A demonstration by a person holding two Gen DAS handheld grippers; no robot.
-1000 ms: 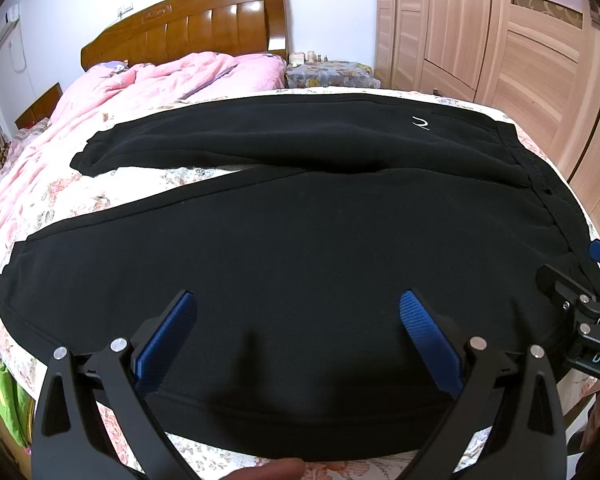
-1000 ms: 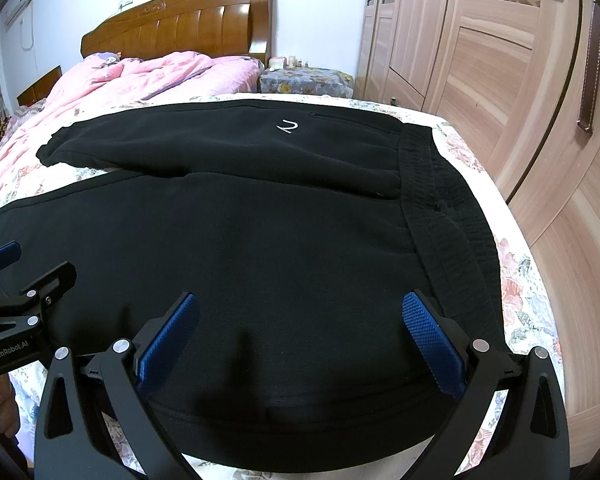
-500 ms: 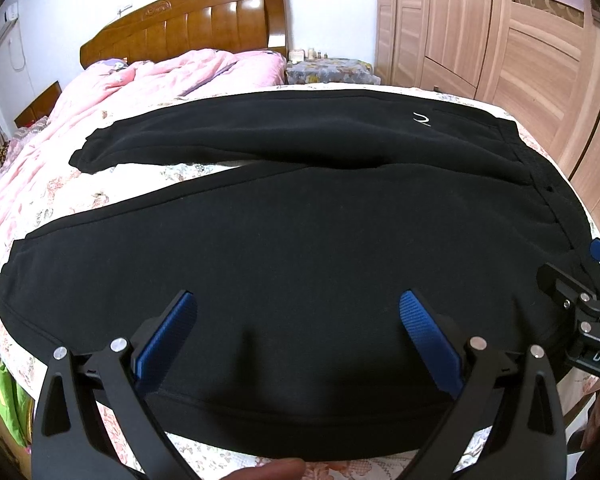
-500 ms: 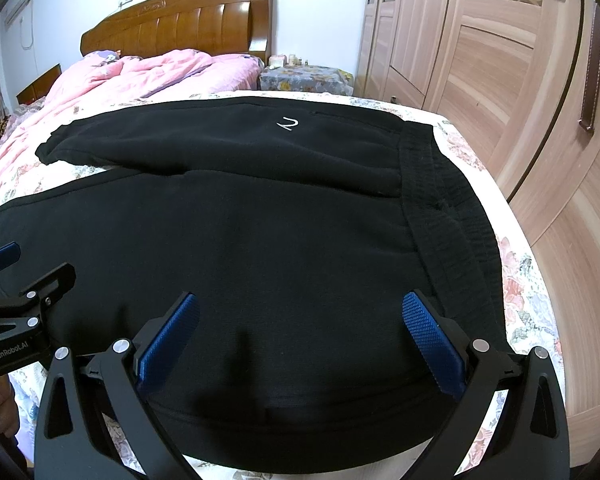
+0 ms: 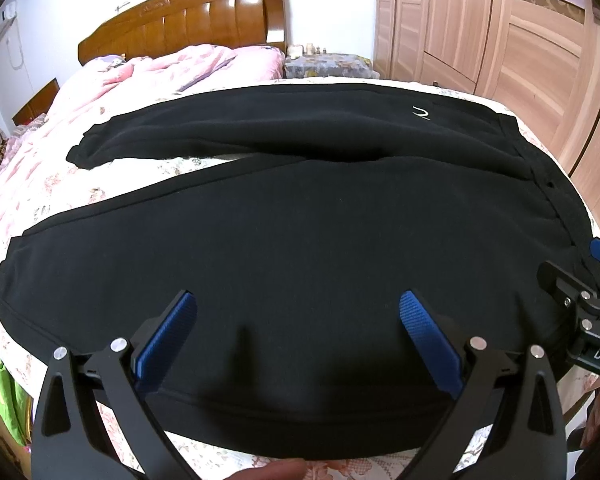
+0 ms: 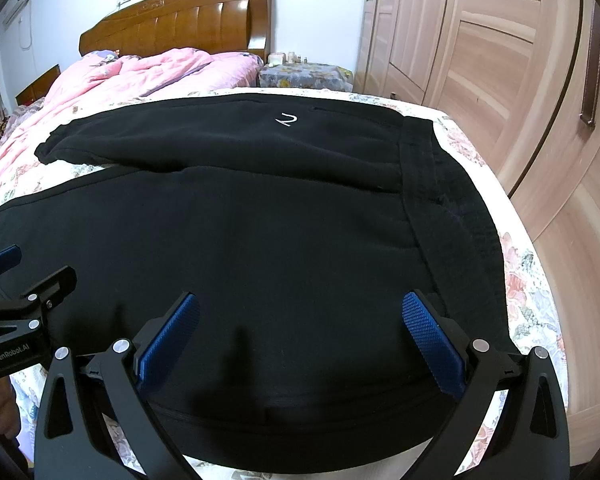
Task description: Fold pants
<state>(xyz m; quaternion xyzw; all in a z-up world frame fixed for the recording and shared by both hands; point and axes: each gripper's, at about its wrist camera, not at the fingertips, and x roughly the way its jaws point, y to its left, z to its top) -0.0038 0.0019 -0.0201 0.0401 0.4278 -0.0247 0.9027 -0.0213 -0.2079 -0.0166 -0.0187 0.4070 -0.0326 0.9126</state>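
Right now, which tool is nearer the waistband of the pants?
Right. The right tool hangs over the near leg beside the waistband; the left tool sits farther along that leg toward the cuff.

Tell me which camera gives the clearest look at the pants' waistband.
The right wrist view. There the waistband runs as a wide ribbed strip down the right side of the black pants, seen nearly along its full length. In the left wrist view it is squeezed into a thin, distorted edge at the right.
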